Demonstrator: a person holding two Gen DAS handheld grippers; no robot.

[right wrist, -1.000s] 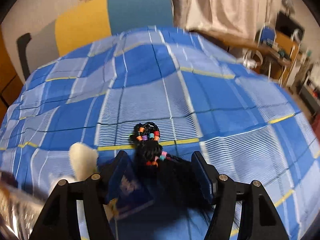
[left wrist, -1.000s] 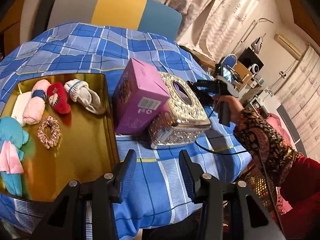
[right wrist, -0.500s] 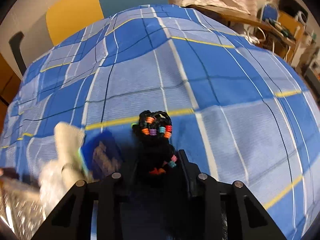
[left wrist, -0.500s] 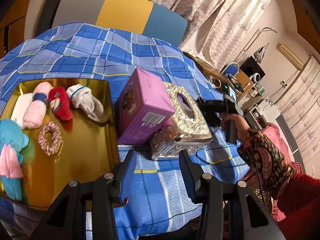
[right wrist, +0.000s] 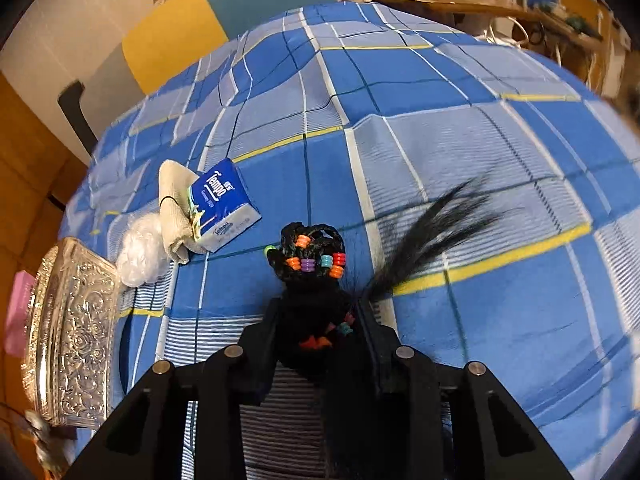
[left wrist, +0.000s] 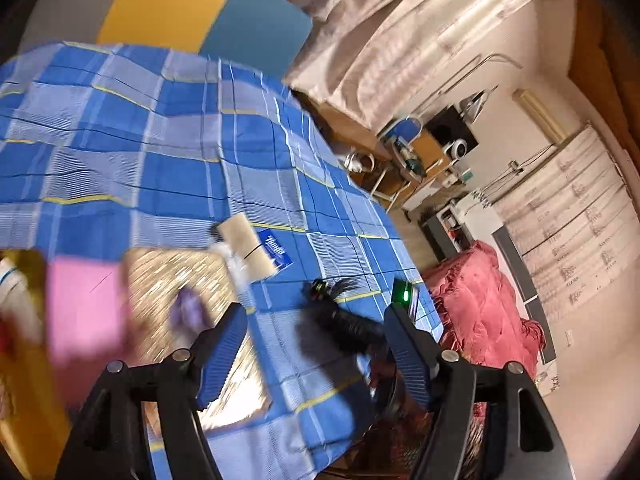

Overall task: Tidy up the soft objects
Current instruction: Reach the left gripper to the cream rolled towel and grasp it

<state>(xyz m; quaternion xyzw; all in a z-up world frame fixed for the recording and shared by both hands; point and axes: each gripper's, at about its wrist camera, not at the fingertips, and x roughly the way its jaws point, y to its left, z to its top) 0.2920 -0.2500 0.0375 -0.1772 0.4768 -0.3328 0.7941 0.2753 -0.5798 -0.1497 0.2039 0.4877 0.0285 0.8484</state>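
Observation:
My right gripper (right wrist: 316,320) is shut on a black braided hairpiece with coloured beads (right wrist: 310,258) and holds it over the blue plaid tablecloth (right wrist: 460,140); a loose tuft of hair sticks out to the right. The hairpiece also shows in the left wrist view (left wrist: 332,292), blurred, with the right gripper (left wrist: 352,328) behind it. A beige rolled cloth (right wrist: 172,204) and a white fluffy ball (right wrist: 140,248) lie to the left. My left gripper (left wrist: 314,352) is open and empty above the table.
A blue tissue pack (right wrist: 222,206) lies against the beige cloth. A silver embossed box (right wrist: 70,332) stands at the left, a pink box (left wrist: 86,308) beside it. A chair (left wrist: 204,12) stands behind the table. A red heap (left wrist: 484,308) lies beyond the table's edge.
My right gripper has closed on the hairpiece and lifted it. The left wrist view has swung right, away from the gold tray of soft toys, and its jaws stand wider.

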